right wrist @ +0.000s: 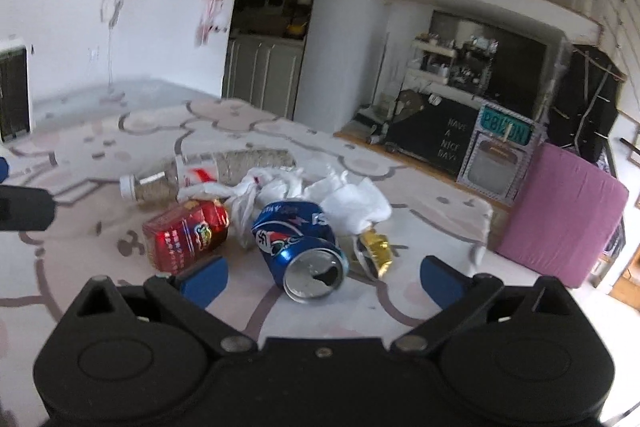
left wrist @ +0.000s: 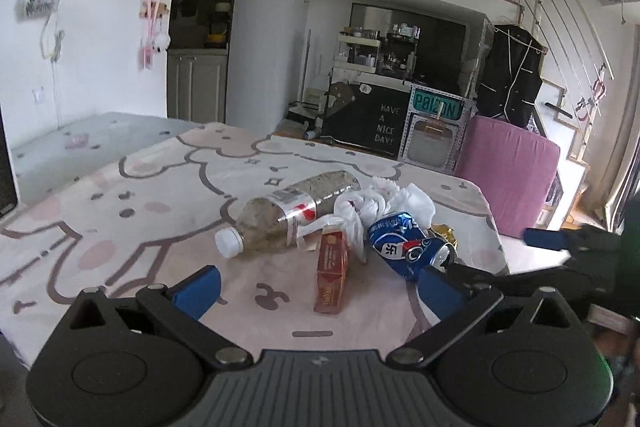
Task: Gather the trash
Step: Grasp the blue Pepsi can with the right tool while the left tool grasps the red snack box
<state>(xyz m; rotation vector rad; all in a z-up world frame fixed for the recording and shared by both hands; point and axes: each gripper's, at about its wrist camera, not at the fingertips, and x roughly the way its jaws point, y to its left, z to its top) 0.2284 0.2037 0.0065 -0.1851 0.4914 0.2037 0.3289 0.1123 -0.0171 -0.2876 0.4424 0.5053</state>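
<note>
A capped bottle [right wrist: 212,173] lay on its side, a crumpled white bag [right wrist: 304,193] against it. In front lay a red box [right wrist: 186,233], a dented blue can [right wrist: 302,247] with its open mouth forward, and a gold wrapper [right wrist: 376,247].

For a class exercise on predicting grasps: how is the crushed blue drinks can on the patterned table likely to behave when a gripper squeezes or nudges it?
The crushed blue drinks can lies on its side with its opening showing, so it is probably empty and light. Its dented wall suggests that it would buckle further under a firm squeeze. Being crumpled, it seems less apt to roll than the clear plastic bottle lying behind it.
</note>
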